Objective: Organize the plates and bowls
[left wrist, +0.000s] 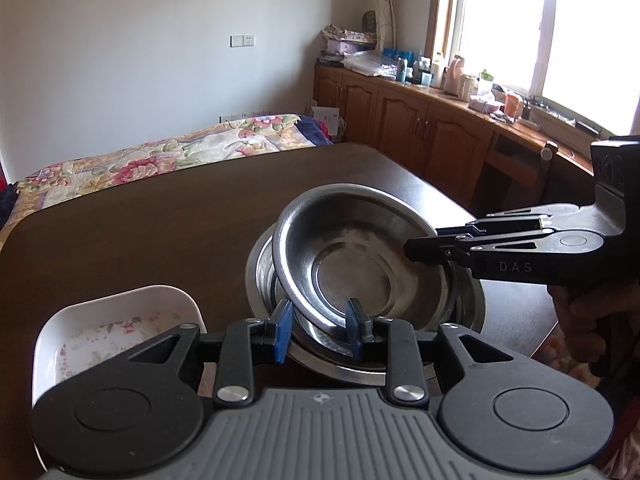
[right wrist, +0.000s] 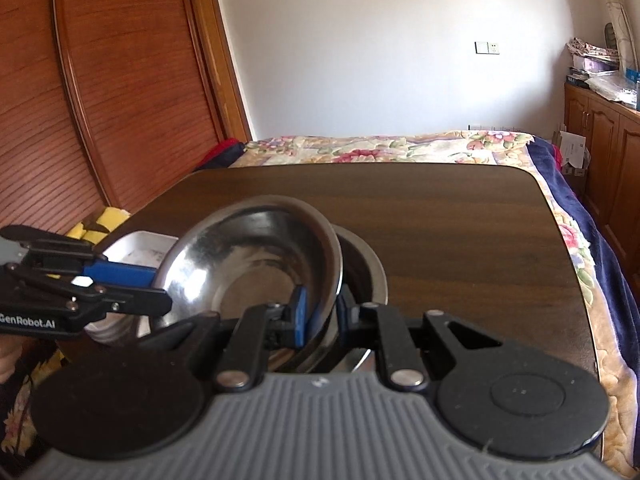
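Two steel bowls sit on the dark wooden table point(left wrist: 140, 240). The upper steel bowl point(left wrist: 360, 248) lies tilted and off-centre inside the lower steel bowl point(left wrist: 468, 304). My right gripper point(right wrist: 322, 310) is shut on the upper bowl's point(right wrist: 248, 256) near rim; in the left wrist view it point(left wrist: 412, 250) reaches in from the right. My left gripper point(left wrist: 318, 328) straddles the same bowl's rim, one blue pad outside and one inside, jaws still apart. A white square dish point(left wrist: 116, 332) with a floral pattern stands just left of the bowls.
A person's hand point(left wrist: 592, 320) holds the right gripper at the table's right edge. A floral bed point(right wrist: 380, 148) lies beyond the table's far edge. Wooden cabinets point(left wrist: 400, 120) line the right, and a wooden wardrobe point(right wrist: 100, 100) stands on the left.
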`<state>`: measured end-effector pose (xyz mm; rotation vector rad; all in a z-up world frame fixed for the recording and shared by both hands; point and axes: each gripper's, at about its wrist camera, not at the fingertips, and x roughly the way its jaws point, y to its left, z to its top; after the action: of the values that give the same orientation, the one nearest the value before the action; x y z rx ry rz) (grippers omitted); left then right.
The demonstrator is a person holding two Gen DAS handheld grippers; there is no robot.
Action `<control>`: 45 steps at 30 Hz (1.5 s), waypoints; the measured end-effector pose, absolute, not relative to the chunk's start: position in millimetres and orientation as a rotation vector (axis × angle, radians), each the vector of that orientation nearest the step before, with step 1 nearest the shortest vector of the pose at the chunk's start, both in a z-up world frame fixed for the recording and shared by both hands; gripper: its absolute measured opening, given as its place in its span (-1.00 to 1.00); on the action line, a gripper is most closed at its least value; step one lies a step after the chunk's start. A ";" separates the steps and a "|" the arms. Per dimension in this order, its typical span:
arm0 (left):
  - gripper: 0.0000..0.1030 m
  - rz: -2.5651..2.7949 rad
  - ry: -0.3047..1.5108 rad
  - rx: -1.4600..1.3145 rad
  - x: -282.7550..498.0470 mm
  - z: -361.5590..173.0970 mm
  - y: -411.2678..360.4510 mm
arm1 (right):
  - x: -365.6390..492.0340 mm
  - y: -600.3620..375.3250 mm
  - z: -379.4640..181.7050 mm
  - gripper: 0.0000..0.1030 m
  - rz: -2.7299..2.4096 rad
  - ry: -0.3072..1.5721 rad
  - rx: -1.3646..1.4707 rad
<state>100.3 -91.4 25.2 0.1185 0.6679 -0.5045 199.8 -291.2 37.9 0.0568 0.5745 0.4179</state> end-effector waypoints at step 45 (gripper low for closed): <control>0.63 -0.339 0.403 -0.040 78.5 0.3 -72.6 | 177.3 -296.5 6.4 0.68 0.245 0.311 0.080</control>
<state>78.5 -72.6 0.3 -0.0396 0.4034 -0.3392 177.3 -296.5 6.4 0.0796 0.3112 0.2446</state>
